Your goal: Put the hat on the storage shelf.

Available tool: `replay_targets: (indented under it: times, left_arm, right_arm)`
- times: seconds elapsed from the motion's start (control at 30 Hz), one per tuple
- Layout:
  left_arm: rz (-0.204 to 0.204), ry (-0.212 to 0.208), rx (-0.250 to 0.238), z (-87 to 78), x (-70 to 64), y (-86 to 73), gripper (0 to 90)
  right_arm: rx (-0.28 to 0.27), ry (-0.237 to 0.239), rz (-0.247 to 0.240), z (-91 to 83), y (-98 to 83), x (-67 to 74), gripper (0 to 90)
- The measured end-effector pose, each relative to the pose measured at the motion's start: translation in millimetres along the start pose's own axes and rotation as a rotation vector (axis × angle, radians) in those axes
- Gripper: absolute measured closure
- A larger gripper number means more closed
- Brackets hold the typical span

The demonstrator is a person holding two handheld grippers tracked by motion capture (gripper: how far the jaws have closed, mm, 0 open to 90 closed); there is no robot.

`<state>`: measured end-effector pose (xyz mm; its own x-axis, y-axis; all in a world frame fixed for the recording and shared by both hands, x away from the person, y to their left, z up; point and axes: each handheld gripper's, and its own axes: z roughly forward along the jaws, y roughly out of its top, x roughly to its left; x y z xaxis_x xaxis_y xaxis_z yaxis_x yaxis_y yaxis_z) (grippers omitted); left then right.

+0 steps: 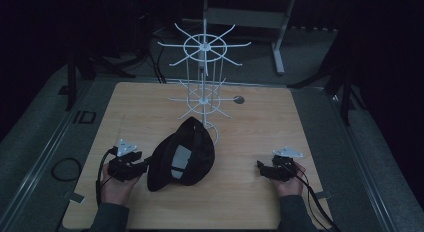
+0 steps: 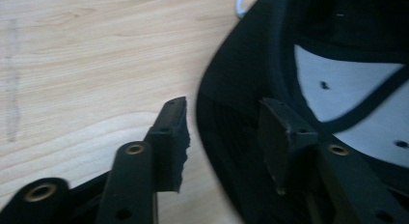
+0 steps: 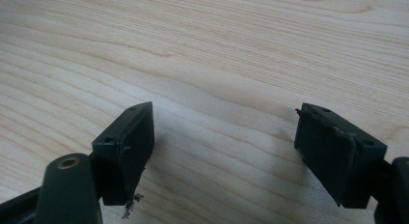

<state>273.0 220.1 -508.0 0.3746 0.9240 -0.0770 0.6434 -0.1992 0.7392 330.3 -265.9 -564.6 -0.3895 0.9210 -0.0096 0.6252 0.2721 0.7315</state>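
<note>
Two hand-held grippers are sitting wide open, gripping nothing. My left hand-held gripper (image 2: 224,137) is straddling the cap (image 1: 182,154) brim, ready to pinch. My right hand-held gripper (image 3: 224,154) is waiting, lower right, over bare bench (image 1: 250,122).

table (image 1: 250,137): pale wood-grain top, smooth, matt | cap (image 1: 192,142) on the table: black cloth, matt, pale grey lining panels inside | rack (image 1: 204,77) behind the cap: thin white-coated wire | left gripper (image 2: 224,137) and right gripper (image 3: 224,147): matt black plastic jaws, frayed pad edges
</note>
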Motion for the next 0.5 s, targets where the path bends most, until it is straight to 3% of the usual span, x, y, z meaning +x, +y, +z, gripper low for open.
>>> replay_targets:
  times: [0.5]
  left_arm:
    - [0.057,-0.110,0.047,-0.7,-9.6,-2.4,84.3]
  right_arm:
    - [0.000,0.001,-0.001,0.0,-0.1,0.1,21.4]
